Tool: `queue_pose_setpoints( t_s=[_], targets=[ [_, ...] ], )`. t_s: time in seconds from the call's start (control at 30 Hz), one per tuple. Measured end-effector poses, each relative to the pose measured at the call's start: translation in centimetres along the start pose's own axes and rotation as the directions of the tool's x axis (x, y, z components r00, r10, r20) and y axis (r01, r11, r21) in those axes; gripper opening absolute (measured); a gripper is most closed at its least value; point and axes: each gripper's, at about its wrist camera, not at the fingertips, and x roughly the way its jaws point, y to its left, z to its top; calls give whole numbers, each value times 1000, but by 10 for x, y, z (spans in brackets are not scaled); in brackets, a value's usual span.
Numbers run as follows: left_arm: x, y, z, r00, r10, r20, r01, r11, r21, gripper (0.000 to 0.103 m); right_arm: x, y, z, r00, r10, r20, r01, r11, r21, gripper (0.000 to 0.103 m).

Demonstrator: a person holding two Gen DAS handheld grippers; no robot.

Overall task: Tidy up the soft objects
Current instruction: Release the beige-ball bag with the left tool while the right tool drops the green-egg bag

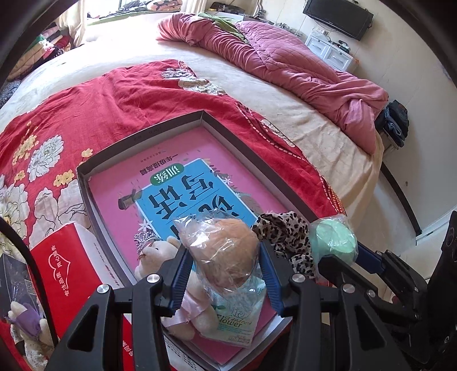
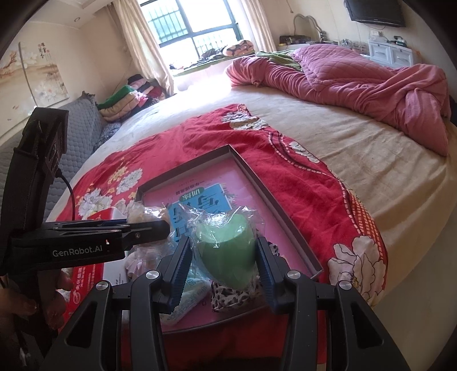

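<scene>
Two grippers each clamp a wrapped toy, left gripper (image 1: 225,268) tan, right gripper (image 2: 224,264) green, above the crowded tray (image 1: 228,125).

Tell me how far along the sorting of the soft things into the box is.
Done: a teddy bear, leopard cloth and tissue pack lie in the box. In hand: left gripper holds a bagged brown toy, right gripper a bagged green sponge. Left: both, plus a plush outside.

Rumpled pink quilt (image 1: 300,65) on the bed, wall-mounted television (image 1: 338,17) beyond.
</scene>
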Motion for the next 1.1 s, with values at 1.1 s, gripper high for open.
queue_pose_setpoints(
  t_s=[1.1],
  targets=[
    [30,5,0,999,-1,-38,1,1000,10,47,52,12,-12,988,-123,-94,108,982,-154,49]
  ],
)
